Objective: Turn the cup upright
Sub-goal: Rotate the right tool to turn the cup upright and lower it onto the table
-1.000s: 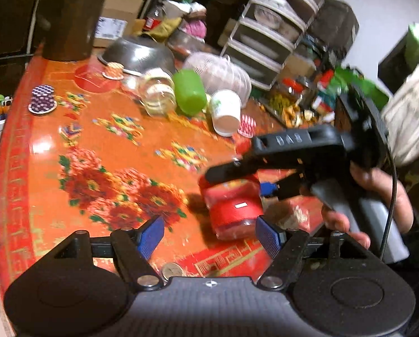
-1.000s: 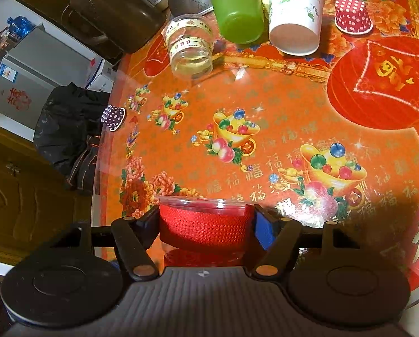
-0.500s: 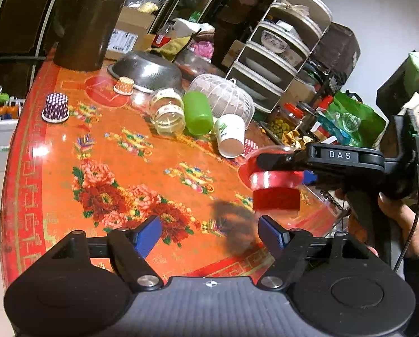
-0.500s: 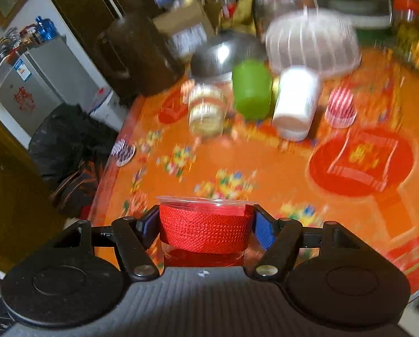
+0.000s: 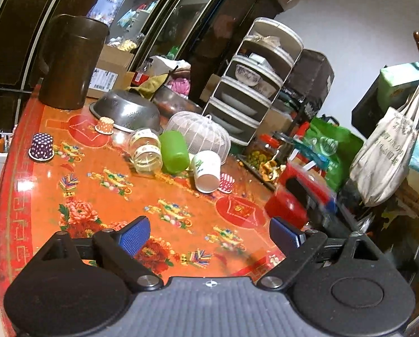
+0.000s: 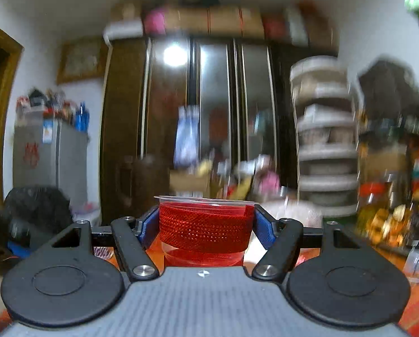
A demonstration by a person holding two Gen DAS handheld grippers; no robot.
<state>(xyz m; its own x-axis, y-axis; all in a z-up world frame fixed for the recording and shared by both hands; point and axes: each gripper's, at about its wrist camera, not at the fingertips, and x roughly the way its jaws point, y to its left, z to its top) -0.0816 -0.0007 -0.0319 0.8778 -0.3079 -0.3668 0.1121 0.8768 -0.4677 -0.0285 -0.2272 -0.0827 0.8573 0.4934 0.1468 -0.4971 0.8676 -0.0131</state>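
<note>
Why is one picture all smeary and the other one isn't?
Right wrist view: the room behind is streaked with motion blur, while the red cup held in the right tool looks sharp. Left wrist view: the table is mostly crisp, with white glare near its left edge; only the red cup at the right is smeared. Both views bulge, fisheye-style.

Left gripper [image 5: 208, 234] fingers [image 5: 133, 236] spread wide, nothing between them, hovering over the orange floral bench [image 5: 102, 196]. Red cup [image 5: 286, 206] blurred at right bench edge, off the surface, held by the blurred right gripper [image 5: 314, 196]; cup orientation unclear. Further back: clear jar [image 5: 146, 151] and green cup [image 5: 175, 151] lying on their sides, touching; white paper cup [image 5: 206, 170] on its side beside a red dotted cup [image 5: 226, 182]. Purple dotted cup [image 5: 41, 146] inverted far left. Steel colander [image 5: 126, 111] upside down, white mesh cover [image 5: 199, 134] behind.
</note>
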